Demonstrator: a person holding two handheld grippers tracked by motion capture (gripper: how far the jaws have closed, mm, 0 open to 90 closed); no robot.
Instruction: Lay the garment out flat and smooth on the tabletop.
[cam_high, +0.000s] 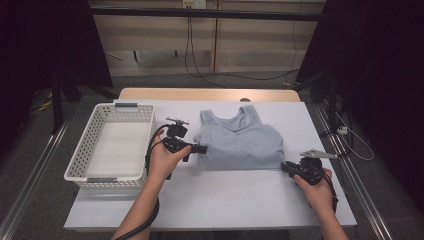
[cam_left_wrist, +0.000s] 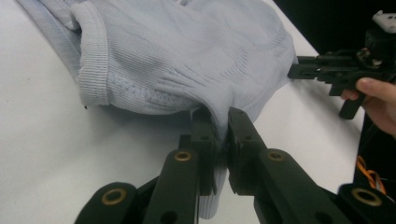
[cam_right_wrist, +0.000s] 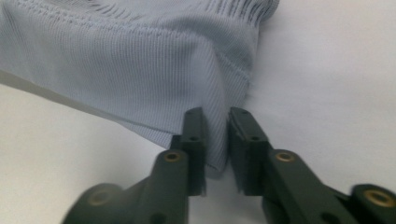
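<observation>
Tank top (cam_high: 240, 142) lies flat beside the basket (cam_high: 90, 145); left gripper (cam_high: 202, 149) and right gripper (cam_high: 284, 166) each pinch a hem corner—lift both evenly, keeping fabric taut.

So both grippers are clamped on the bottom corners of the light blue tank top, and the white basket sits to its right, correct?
Not quite: in the high view the white basket sits left of the tank top. The left gripper and right gripper do clamp its bottom corners.
</observation>
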